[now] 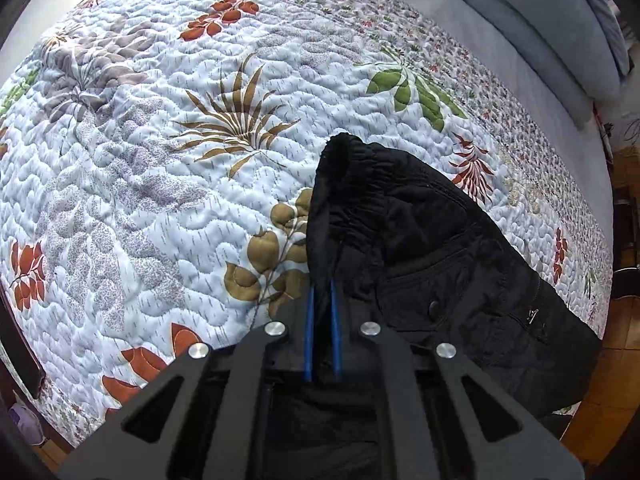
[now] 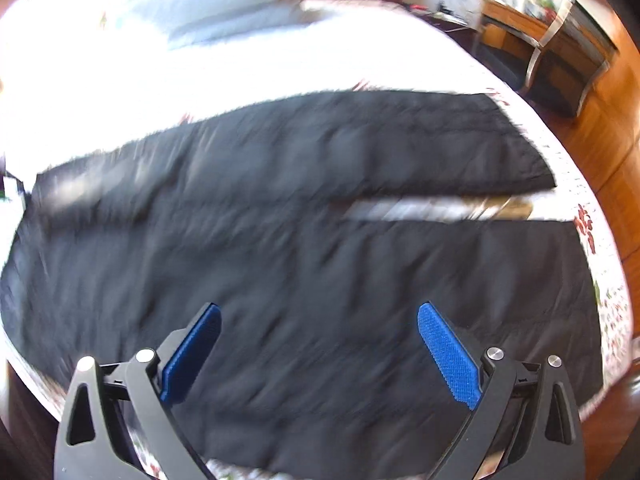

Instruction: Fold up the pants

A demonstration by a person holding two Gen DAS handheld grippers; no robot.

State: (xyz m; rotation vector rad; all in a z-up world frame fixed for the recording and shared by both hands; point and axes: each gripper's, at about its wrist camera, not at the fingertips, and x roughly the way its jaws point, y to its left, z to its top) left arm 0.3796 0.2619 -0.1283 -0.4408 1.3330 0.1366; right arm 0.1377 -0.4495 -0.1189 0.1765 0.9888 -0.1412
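- on the quilted bed point(image 1: 160, 160) the black pants point(image 2: 280, 240) lie spread flat, both legs side by side and running toward the right of the right wrist view, a thin strip of quilt showing between them near the hems.
- at the waist end, your left gripper point(image 1: 322, 292) has its blue fingers point(image 1: 308, 320) drawn together to a narrow slit, pinched on the gathered waistband point(image 1: 344, 184); that edge stands up off the quilt in a peak, so the grip looks firm.
- your right gripper point(image 2: 318, 344) hangs over the nearer leg with its blue pads point(image 2: 448, 356) spread wide, holding nothing; whether the tips brush the cloth is hard to say, as that view is smeared.
- judging by this, you are at the very first fold: one hand has the waist, the other has not yet taken hold.
- the next move likely calls for your right gripper to close on the near edge of the leg, so both hands can carry that side over the far leg together.
- watch that only one layer of waistband is not all you pinch, or the fold may skew.
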